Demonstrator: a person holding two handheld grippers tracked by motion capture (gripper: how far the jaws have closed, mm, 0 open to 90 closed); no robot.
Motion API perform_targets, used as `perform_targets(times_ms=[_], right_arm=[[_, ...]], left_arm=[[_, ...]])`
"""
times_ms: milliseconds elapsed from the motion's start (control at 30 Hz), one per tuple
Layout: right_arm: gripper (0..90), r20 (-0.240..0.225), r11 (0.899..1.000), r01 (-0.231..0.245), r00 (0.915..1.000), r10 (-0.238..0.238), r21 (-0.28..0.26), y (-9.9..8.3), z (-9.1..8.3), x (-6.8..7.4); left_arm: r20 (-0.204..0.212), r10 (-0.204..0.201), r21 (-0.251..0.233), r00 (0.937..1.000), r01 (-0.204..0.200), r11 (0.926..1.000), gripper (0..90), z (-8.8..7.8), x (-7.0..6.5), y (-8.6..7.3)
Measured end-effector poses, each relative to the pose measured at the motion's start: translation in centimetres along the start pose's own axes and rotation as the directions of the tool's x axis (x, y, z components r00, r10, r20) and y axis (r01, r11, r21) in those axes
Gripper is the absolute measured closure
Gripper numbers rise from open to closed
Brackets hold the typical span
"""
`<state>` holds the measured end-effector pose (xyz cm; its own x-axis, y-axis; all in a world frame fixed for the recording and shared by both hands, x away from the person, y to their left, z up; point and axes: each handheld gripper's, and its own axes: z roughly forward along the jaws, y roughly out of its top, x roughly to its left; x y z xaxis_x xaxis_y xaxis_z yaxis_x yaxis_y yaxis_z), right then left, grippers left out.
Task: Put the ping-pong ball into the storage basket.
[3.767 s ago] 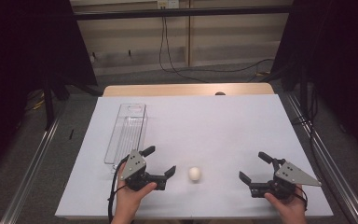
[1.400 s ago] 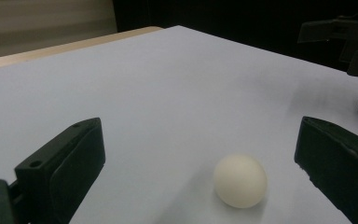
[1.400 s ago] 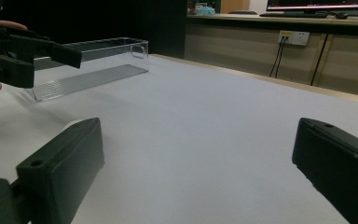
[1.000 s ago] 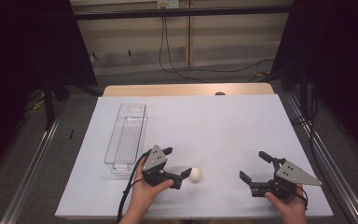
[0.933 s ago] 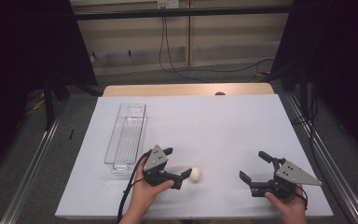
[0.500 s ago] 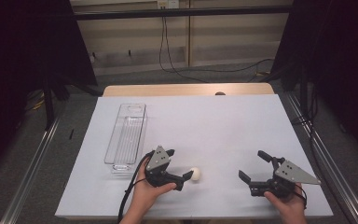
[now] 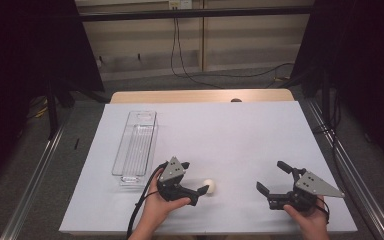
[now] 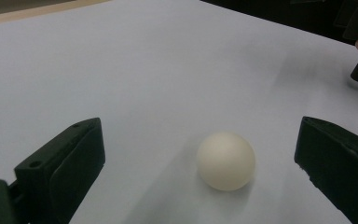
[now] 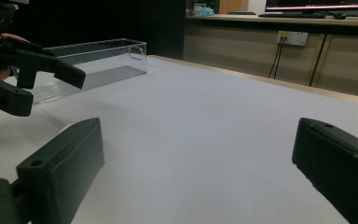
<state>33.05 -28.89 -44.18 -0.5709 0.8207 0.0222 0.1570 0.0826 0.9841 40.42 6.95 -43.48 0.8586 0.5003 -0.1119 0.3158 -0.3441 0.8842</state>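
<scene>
Since a few seconds ago the left tongs (image 7: pixel 195 181) have slid rightward along the near edge of the worktop (image 7: pixel 240 130) until the small ball (image 7: pixel 209 187) sits between their jaws; the right tongs (image 7: pixel 274 184) have stayed where they were.

Closest in, the left gripper view shows what the high view cannot: the ball (image 8: pixel 225 160) is smooth, matte, cream-white and round, resting on the white worktop (image 8: pixel 121 65) with a clear gap to each blocky black jaw, nearer the right-hand one. The left tongs (image 8: pixel 196 163) are spread wide and grip nothing. At the top right corner of that view, a dark part of the other tool and a fingertip appear.

In the right gripper view, the right tongs (image 9: pixel 193 163) are likewise gaping, with only bare worktop between the jaws, and the left tongs (image 9: pixel 51 79) appear side-on at the left.

Farther off, beyond the left hand (image 7: pixel 156 210), a long clear plastic bin (image 7: pixel 136 145) stands on the worktop, well apart from the ball. The right gripper view reveals its rounded handle cutout and ribbed floor (image 9: pixel 93 63), with nothing inside.
</scene>
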Motion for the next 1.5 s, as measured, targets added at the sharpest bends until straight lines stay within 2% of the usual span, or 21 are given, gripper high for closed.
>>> perform_targets(times_ms=[567, 667, 867, 1000, 1100, 1233, 1333, 1367, 1500], right_arm=[[1.4, -0.005, 1.0, 0.008, 1.0, -0.008, 0.008, -0.1, 0.2, 0.1], [1.4, -0.002, 1.0, -0.01, 0.9999, 0.01, 0.006, -0.1, 0.3, 0.2], [1.5, -0.01, 1.0, 0.006, 0.9999, -0.006, 0.011, -0.1, 0.2, 0.1], [1.5, -0.008, 1.0, -0.007, 0.9999, 0.007, 0.011, -0.1, 0.3, 0.2], [1.5, -0.014, 1.0, 0.006, 0.9999, -0.006, 0.011, -0.1, 0.3, 0.1], [1.5, -0.018, 1.0, 0.01, 0.9998, -0.01, 0.011, -0.1, 0.3, 0.1], [1.6, -0.013, 1.0, 0.006, 0.9999, -0.006, 0.011, -0.1, 0.3, 0.1], [1.6, -0.011, 1.0, -0.001, 0.9999, 0.001, 0.011, -0.1, 0.3, 0.1], [1.6, -0.01, 1.0, -0.003, 0.9999, 0.003, 0.011, -0.1, 0.3, 0.1]], left_arm=[[0.013, 0.007, 0.055, 0.9999, -0.008, 0.9984, 3.2, 0.8, -0.3, 0.2], [0.016, 0.005, 0.069, 0.9999, -0.006, 0.9976, 3.7, 0.9, -0.3, 0.2], [0.023, 0.003, 0.078, 0.9997, -0.005, 0.9969, 4.8, 1.3, -0.3, 0.1], [0.029, 0.005, 0.097, 0.9996, -0.007, 0.9953, 6.2, 1.6, -0.3, 0.0], [0.028, 0.007, 0.108, 0.9996, -0.01, 0.9941, 6.8, 1.7, -0.3, 0.0], [0.046, 0.009, 0.115, 0.9989, -0.014, 0.9933, 9.0, 1.9, -0.3, 0.0], [0.047, 0.016, 0.139, 0.9988, -0.022, 0.9901, 11.0, 1.9, -0.4, 0.1], [0.056, 0.02, 0.128, 0.9982, -0.027, 0.9914, 11.7, 2.0, -0.4, 0.1], [0.067, 0.024, 0.138, 0.9975, -0.033, 0.9898, 14.1, 2.2, -0.5, 0.1]])
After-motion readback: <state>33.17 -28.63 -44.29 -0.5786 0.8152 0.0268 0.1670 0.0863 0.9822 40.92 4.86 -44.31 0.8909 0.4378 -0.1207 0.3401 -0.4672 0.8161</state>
